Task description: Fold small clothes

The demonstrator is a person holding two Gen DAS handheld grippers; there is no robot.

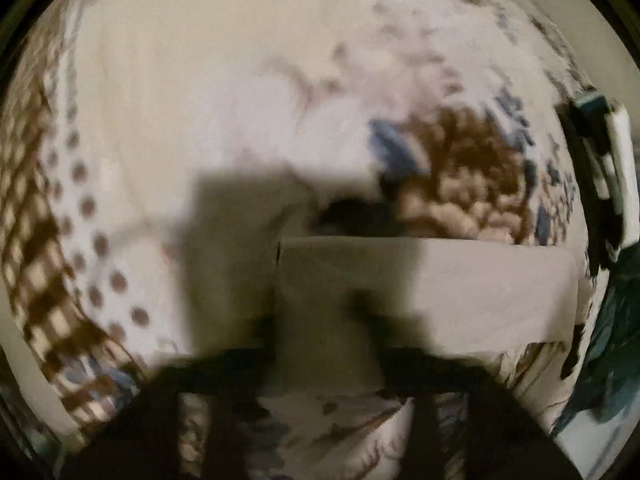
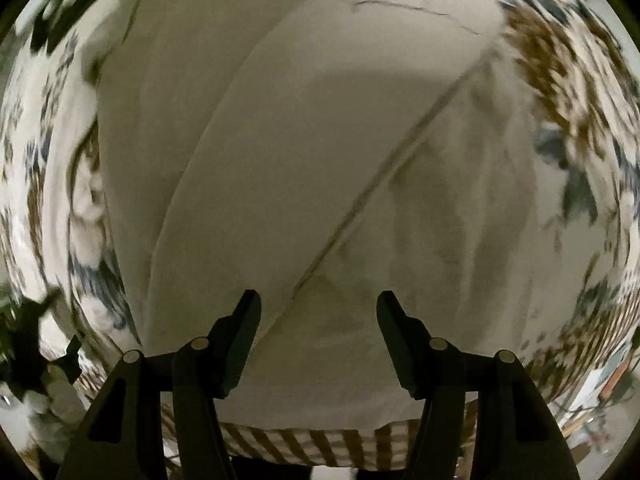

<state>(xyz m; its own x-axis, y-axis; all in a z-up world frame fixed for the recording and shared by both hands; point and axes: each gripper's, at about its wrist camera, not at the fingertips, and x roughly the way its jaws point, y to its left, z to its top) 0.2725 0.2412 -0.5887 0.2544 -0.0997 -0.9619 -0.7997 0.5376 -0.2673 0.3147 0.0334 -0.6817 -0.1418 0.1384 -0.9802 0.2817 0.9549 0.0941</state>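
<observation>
A small beige garment lies on a patterned bedspread. In the left wrist view a folded flap of the garment (image 1: 420, 292) hangs across the front of my left gripper (image 1: 320, 364), whose black jaws look closed on its lower edge; the view is blurred. In the right wrist view the garment (image 2: 320, 140) fills the middle, spread flat with a diagonal seam and a fold line. My right gripper (image 2: 319, 312) hovers just above it, open and empty, with its black fingers (image 2: 244, 328) wide apart.
The bedspread (image 1: 100, 240) has brown checks, dots and blue-grey leaf prints, and shows around the garment in the right wrist view (image 2: 568, 92). The other gripper's white and black body (image 1: 608, 184) sits at the right edge. Dark green cloth (image 1: 616, 340) lies beyond the bed.
</observation>
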